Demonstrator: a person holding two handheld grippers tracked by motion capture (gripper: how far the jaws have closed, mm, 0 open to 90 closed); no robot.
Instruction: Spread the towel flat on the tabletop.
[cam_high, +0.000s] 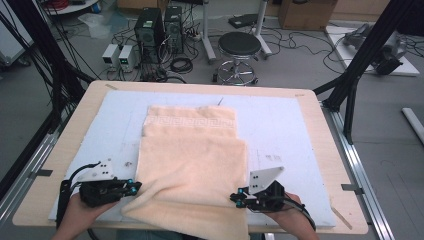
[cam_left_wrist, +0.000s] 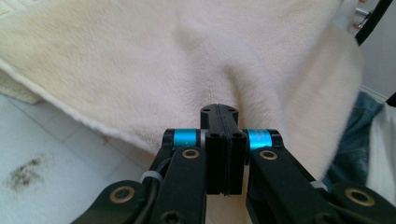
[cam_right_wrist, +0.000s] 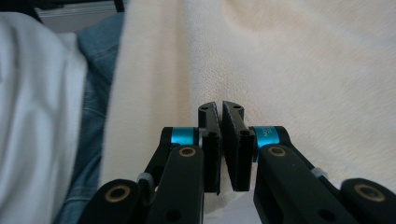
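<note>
A cream towel (cam_high: 192, 160) lies folded on the white mat (cam_high: 280, 130), and its near end droops over the table's front edge. My left gripper (cam_high: 134, 188) sits at the towel's near left edge. In the left gripper view it (cam_left_wrist: 219, 108) is shut on the towel (cam_left_wrist: 187, 60), and a ridge of cloth rises from the tips. My right gripper (cam_high: 236, 198) is at the towel's near right edge. In the right gripper view its jaws (cam_right_wrist: 219, 106) are pressed together on the edge of the towel (cam_right_wrist: 303, 70), with a thin slit between the tips.
The mat covers most of the wooden table (cam_high: 314, 117). Beyond the far edge stand a black stool (cam_high: 239, 45), computer towers (cam_high: 157, 27) and loose cables. Black frame legs (cam_high: 350, 75) rise at the right. The person's jeans (cam_right_wrist: 98, 70) are below the near edge.
</note>
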